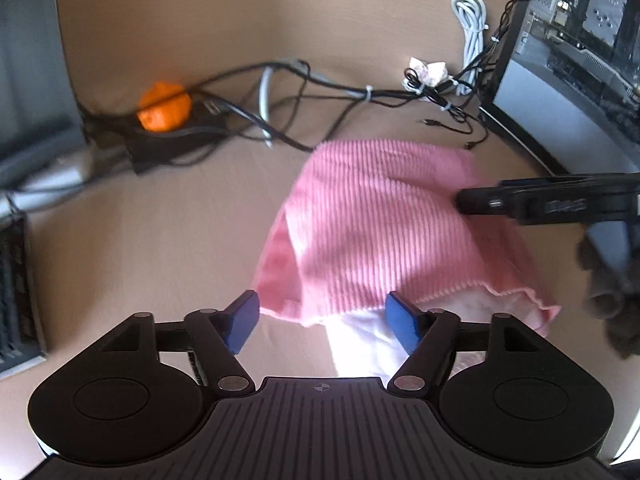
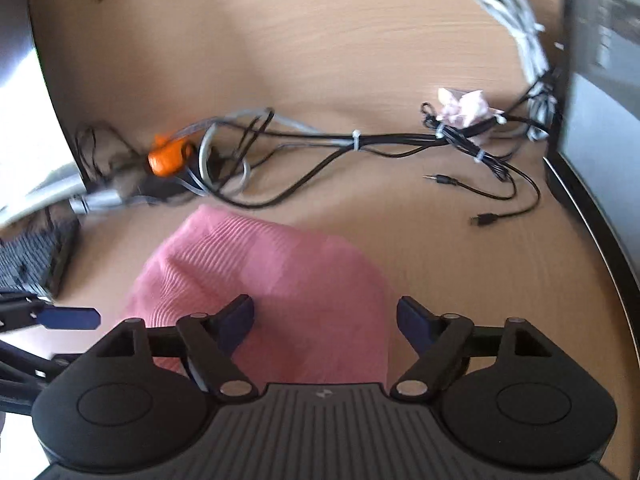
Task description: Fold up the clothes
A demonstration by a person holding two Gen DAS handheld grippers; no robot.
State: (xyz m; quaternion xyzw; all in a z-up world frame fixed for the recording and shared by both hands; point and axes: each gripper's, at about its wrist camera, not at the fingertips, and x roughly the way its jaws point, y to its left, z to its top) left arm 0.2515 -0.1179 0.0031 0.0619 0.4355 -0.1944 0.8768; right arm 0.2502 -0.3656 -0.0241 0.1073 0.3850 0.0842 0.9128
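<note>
A pink ribbed garment lies folded on the wooden table, with a white inner layer showing at its near edge. My left gripper is open just above that near edge, its blue pads apart on either side and not pressing the cloth. The right tool's black housing hovers over the garment's right side, held by a person's hand. In the right wrist view, my right gripper is open above the pink garment, with nothing clamped. A blue left finger pokes in from the left.
A tangle of black cables and an orange object lie behind the garment. A crumpled paper and a white cord sit at the back right. An open computer case stands on the right, a keyboard on the left.
</note>
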